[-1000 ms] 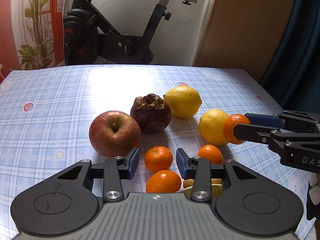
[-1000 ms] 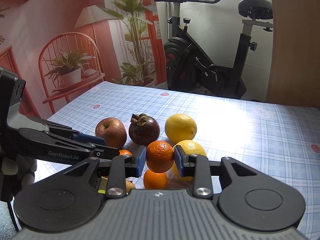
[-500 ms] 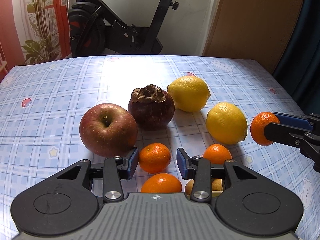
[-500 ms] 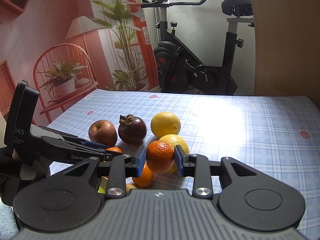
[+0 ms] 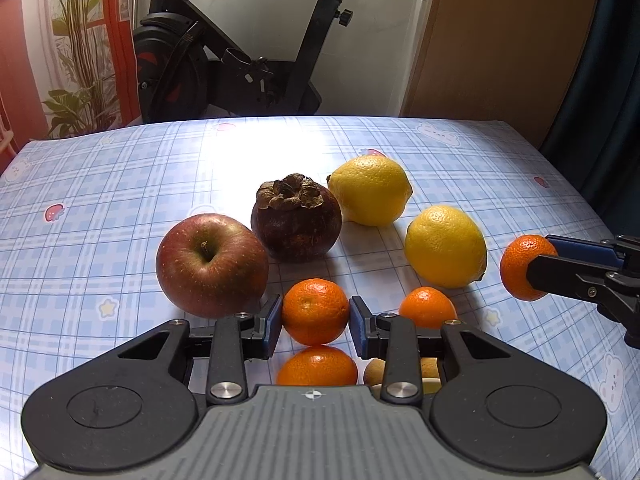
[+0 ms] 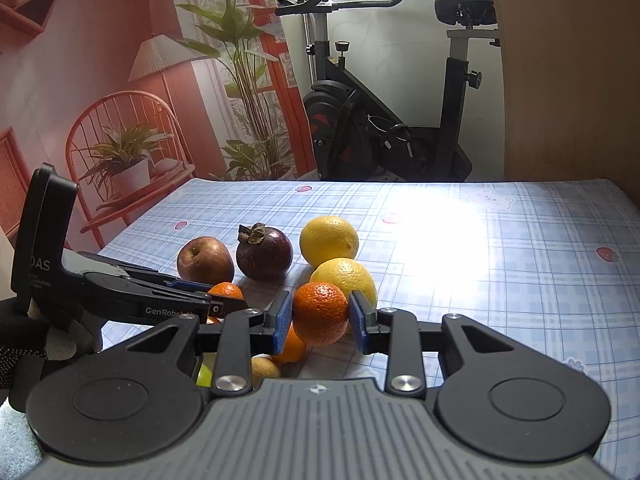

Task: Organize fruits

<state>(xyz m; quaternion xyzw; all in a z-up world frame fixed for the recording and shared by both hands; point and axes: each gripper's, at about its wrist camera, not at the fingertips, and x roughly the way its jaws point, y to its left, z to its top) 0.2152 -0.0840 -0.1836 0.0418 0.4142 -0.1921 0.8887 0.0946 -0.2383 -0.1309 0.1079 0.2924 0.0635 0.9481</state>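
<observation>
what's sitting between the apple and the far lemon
The mangosteen sits between the apple and the far lemon, close against both; it shows in both wrist views.

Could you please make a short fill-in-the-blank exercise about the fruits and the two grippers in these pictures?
1. The right gripper is shut on a small ____.
2. Between the apple and the far lemon sits a dark purple ____.
3. The number of lemons on the table is ____.
4. The left gripper has a mandarin between its ____.

Missing words: mandarin; mangosteen; two; fingers
</observation>
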